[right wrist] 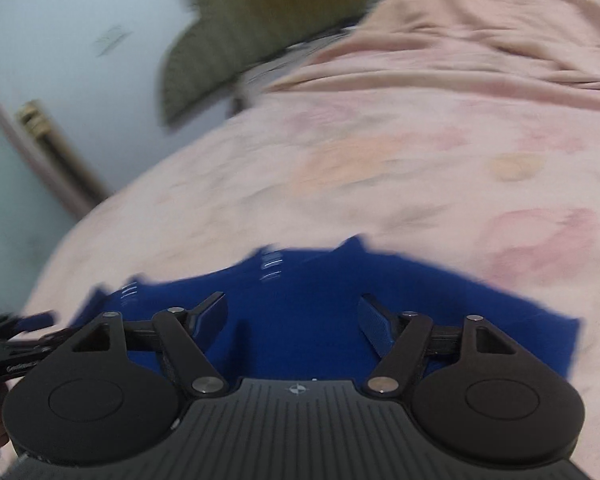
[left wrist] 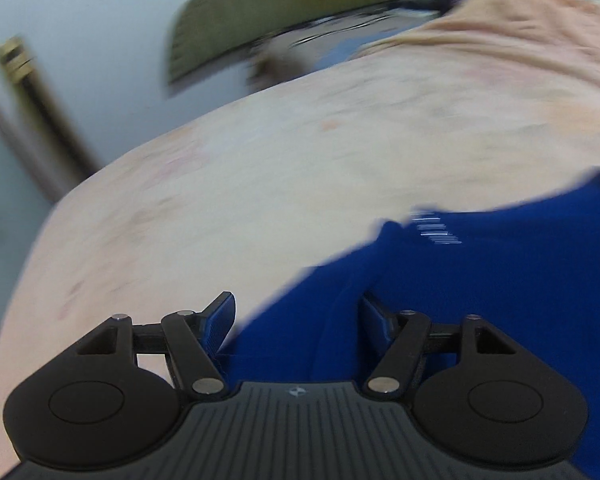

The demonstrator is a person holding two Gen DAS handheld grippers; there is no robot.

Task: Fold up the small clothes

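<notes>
Your blue garment [right wrist: 320,320] lies spread on the pink sheet [right wrist: 380,160], at 6 o'clock in both views, apparently not yet folded. Your left gripper [left wrist: 298,316] and right gripper [right wrist: 292,314] hover over it, jaws apart, gripping nothing. Every fold looks left to do.

Both wrist views low, close over blue garment [left wrist: 460,280], sharing pink bedsheet [right wrist: 380,160], facing wall [left wrist: 80,60]

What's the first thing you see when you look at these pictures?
The bright blue garment jumps out, lying on the pink bedspread right under both tongs. The right tongs and left tongs hover open above it. Farther back, an olive-green pillow sits at the bed's far end.
</notes>
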